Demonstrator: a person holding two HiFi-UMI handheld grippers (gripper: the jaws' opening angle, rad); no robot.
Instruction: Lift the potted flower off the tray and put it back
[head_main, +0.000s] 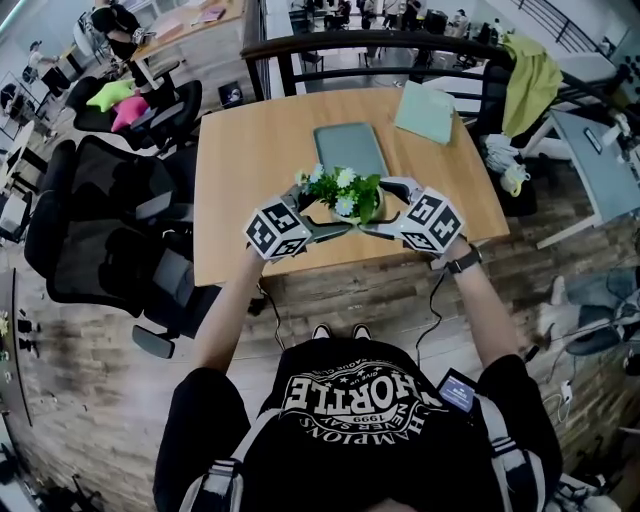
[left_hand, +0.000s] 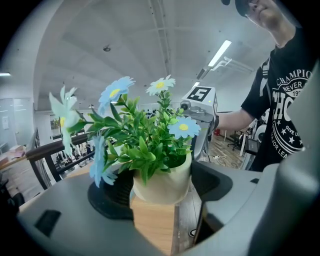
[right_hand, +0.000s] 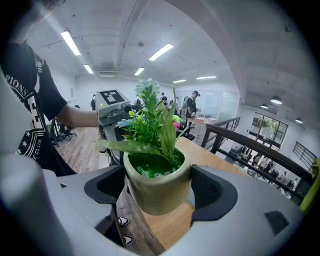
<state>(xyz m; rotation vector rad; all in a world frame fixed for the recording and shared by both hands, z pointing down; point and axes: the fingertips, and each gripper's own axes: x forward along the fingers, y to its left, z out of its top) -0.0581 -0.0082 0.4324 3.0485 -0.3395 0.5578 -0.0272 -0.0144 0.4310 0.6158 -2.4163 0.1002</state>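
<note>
Now potted flower (head_main: 349, 196) upright (blooms up), gripped by left tool (left_hand: 162, 187), right tool (right_hand: 159, 187).

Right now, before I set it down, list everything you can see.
potted flower: one, cream pot, blue and white blooms, held between both grippers over the table's near edge
tray: one, grey-green, mid-table, beyond the flower
folder: one, pale green, table's far right corner
table: one, light wood, centre
office chairs: at least two, black, left of table
jacket: one, yellow-green, draped at far right
left gripper: one, grey, shut on the potted flower
right gripper: one, grey, shut on the potted flower
</note>
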